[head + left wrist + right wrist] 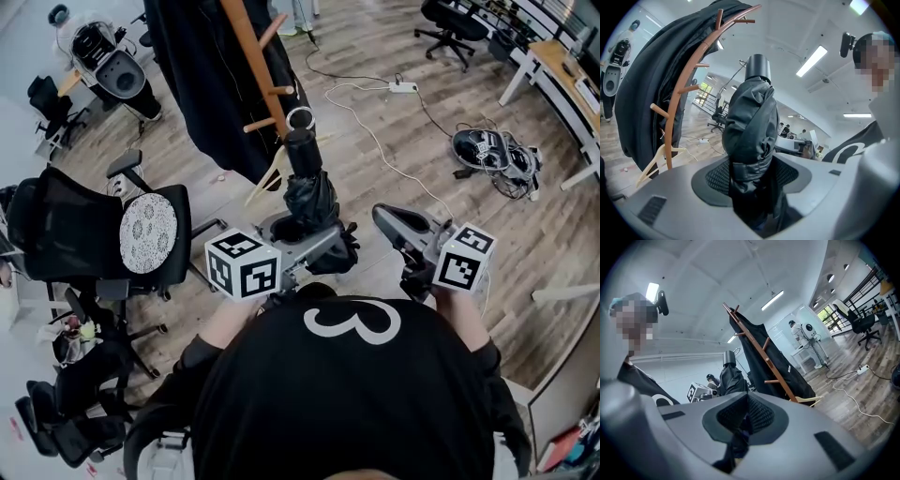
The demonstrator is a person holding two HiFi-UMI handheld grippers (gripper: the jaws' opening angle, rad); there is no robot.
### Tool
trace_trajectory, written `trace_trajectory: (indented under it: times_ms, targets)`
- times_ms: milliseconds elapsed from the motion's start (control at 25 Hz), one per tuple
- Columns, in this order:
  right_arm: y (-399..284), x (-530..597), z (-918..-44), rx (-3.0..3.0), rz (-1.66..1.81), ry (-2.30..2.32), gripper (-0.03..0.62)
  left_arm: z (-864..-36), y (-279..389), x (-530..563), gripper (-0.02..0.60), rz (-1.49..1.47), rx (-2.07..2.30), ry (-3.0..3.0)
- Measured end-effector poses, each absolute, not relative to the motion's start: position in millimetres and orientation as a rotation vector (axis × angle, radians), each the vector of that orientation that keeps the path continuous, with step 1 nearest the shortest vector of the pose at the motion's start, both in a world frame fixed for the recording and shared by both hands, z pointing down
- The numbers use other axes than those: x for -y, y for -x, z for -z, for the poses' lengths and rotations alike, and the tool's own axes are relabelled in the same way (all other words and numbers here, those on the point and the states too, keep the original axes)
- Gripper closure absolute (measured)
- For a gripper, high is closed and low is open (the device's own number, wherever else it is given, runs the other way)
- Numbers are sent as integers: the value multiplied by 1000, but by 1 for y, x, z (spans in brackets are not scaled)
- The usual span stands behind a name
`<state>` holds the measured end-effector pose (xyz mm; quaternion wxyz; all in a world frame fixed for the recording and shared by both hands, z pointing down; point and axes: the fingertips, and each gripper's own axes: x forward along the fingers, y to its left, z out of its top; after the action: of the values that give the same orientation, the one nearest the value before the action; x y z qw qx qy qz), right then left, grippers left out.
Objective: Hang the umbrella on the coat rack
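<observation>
Wood-floor office [394, 169], coat rack [258, 56] with black coat [202, 75] at upper centre. Folded umbrella [309, 192] upright mid-frame, just below rack, pinched in left claw [752, 173]. Right claw [743, 420] pressed together, right of umbrella, apart from it.

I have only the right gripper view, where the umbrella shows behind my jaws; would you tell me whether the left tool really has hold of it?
Observer: Yes. The left gripper view shows the left tool shut on the umbrella, clamped on its bundled black fabric, with the cylindrical end pointing up.
Operator: Thank you. Is the fabric fastened or hanging loose?
Observer: Fastened. A strap is wrapped round the folds, right where the jaws clamp it.
Operator: Is anything standing on the person's left side?
Observer: The head view shows a black office chair with a round patterned cushion, left of the left tool.
</observation>
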<state>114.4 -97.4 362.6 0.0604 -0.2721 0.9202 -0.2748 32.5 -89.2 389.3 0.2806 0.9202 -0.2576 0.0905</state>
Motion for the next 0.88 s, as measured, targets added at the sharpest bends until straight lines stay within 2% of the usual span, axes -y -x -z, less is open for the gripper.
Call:
trace_trajectory:
  times_ms: [880]
  targets:
    - [-86, 171, -387, -2754, 947, 839, 568, -416, -5, 165, 318, -273, 683, -2391]
